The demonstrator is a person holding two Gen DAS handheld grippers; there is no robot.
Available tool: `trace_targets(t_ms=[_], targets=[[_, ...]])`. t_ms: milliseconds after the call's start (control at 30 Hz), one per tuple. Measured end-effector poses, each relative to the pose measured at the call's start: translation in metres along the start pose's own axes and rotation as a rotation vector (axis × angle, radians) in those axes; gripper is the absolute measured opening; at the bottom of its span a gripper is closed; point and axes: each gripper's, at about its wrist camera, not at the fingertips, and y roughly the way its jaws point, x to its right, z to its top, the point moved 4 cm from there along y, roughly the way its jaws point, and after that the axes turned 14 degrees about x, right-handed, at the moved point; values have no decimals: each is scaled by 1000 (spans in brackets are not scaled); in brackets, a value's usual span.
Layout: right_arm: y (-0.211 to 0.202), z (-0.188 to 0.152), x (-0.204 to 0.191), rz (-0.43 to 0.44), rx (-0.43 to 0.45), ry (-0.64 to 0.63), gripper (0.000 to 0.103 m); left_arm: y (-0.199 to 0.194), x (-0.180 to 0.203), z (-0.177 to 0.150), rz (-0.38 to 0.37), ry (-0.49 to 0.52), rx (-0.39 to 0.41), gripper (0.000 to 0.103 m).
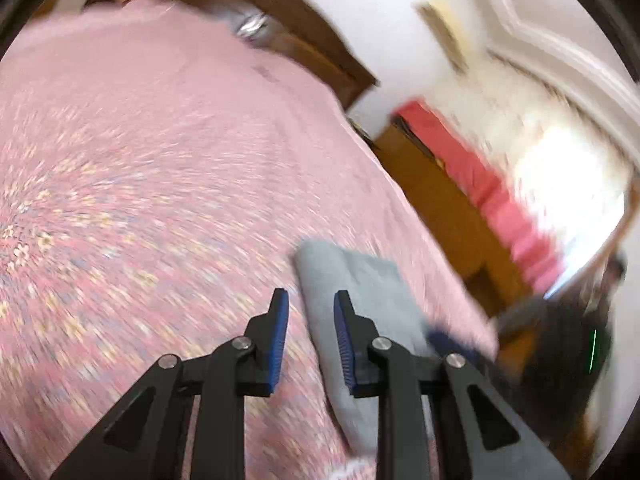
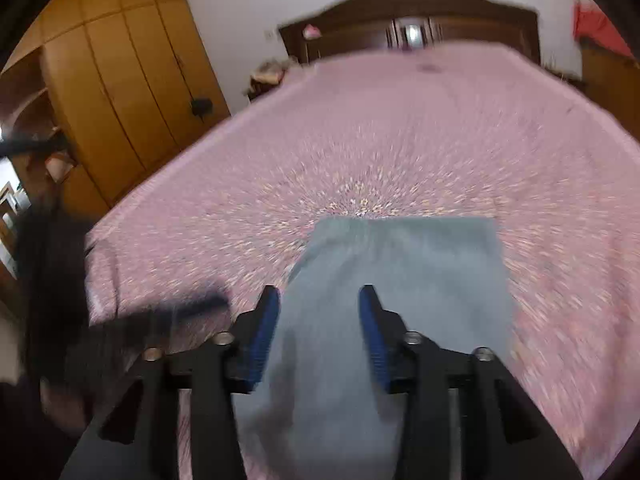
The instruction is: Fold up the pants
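Note:
Grey pants (image 2: 404, 280) lie folded into a compact rectangle on the pink floral bedspread (image 2: 400, 140), near the bed's front edge. They also show in the left wrist view (image 1: 360, 292). My left gripper (image 1: 311, 300) is open and empty, above the pants' left edge. My right gripper (image 2: 319, 296) is open and empty, above the near part of the pants. Both views are motion-blurred.
A dark wooden headboard (image 2: 412, 20) stands at the far end of the bed. A wooden wardrobe (image 2: 120, 92) is to the left. A wooden cabinet (image 1: 436, 200) with a red cloth (image 1: 492, 196) stands to the bed's right.

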Motion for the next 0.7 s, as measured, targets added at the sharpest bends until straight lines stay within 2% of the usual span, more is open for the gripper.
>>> trace_targets(t_ms=[33, 67, 100, 133, 167, 200, 267, 333, 400, 433, 500, 533, 567, 700], targets=[[-12, -6, -4, -16, 30, -34, 65, 7, -7, 4, 4, -37, -33, 26], [-24, -17, -13, -24, 60, -95, 65, 19, -12, 9, 0, -67, -79, 28], [-28, -27, -22, -9, 69, -150, 65, 36, -15, 10, -24, -93, -158, 31], [-30, -40, -36, 18, 78, -229, 65, 44, -9, 3, -34, -98, -206, 38], [-30, -50, -47, 28, 86, -294, 65, 62, -8, 1, -30, -98, -271, 39], [-30, -69, -63, 21, 90, -418, 65, 75, -9, -3, 11, -84, -310, 39], [-28, -91, -84, -43, 94, -602, 66, 87, -11, 3, 26, -75, -284, 39], [-22, -99, -97, -97, 110, -720, 63, 91, -9, 13, -4, -111, -240, 39], [-17, -98, -100, -125, 110, -730, 45, 93, -23, 22, -16, -234, -184, 39], [-14, -98, -98, -151, 105, -735, 31, 92, -23, 20, -20, -267, -181, 38], [-6, -99, -93, -130, 82, -715, 19, 97, -26, 16, -50, -300, -198, 33], [-8, -98, -90, -123, 85, -702, 16, 95, -28, 14, -62, -294, -202, 25], [-10, -98, -87, -121, 89, -689, 15, 96, -23, 13, -79, -287, -207, 9], [-11, -93, -76, -112, 96, -655, 14, 97, -22, 17, -110, -234, -178, 6]])
